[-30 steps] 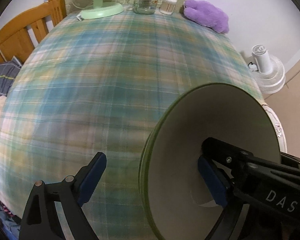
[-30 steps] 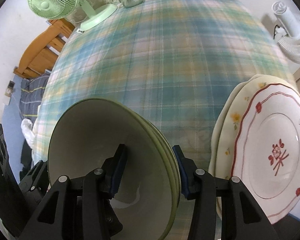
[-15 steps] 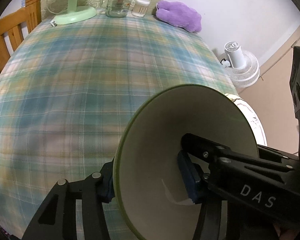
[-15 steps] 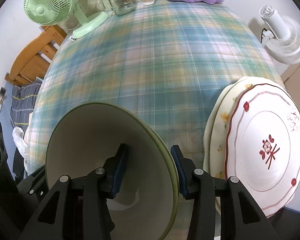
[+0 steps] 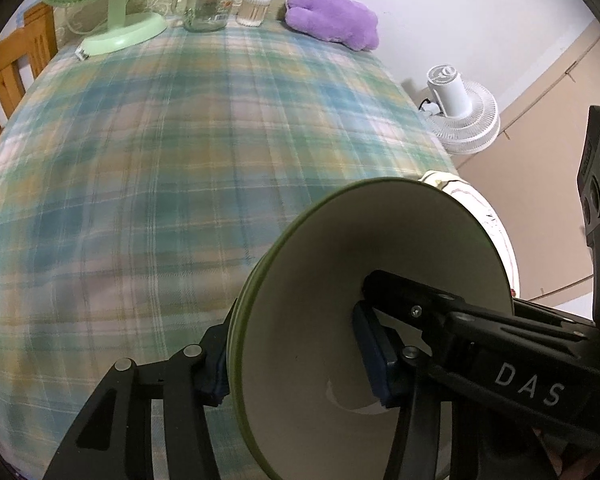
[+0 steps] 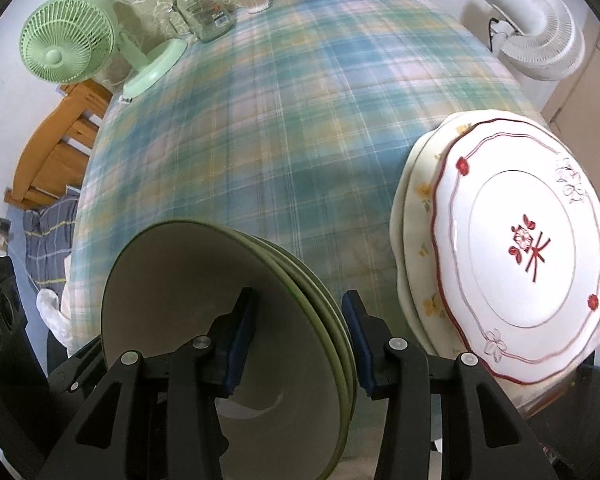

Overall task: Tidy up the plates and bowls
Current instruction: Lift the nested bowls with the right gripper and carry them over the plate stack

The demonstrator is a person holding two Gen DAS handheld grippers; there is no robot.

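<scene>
A stack of green-rimmed cream bowls (image 5: pixel 340 300) (image 6: pixel 204 276) is held above the plaid table. My left gripper (image 5: pixel 296 364) is shut on the stack's wall, one pad inside and one outside. My right gripper (image 6: pixel 298 340) is shut on the opposite wall the same way. A stack of plates (image 6: pixel 516 264), the top one white with a red rim and a red flower, lies at the table's near right corner, to the right of the bowls. Its edge shows behind the bowls in the left wrist view (image 5: pixel 488 216).
At the table's far edge stand a green desk fan (image 6: pixel 68 48), a glass jar (image 5: pixel 208 0), a cotton swab tub (image 5: pixel 254 6) and a purple plush toy (image 5: pixel 332 20). A white floor fan (image 6: pixel 540 36) stands right of the table. A wooden bed frame (image 6: pixel 56 152) is on the left.
My left gripper closed from open onto the bowls' wall. The right gripper kept its grip. The bowls and both views shifted slightly over the table.
</scene>
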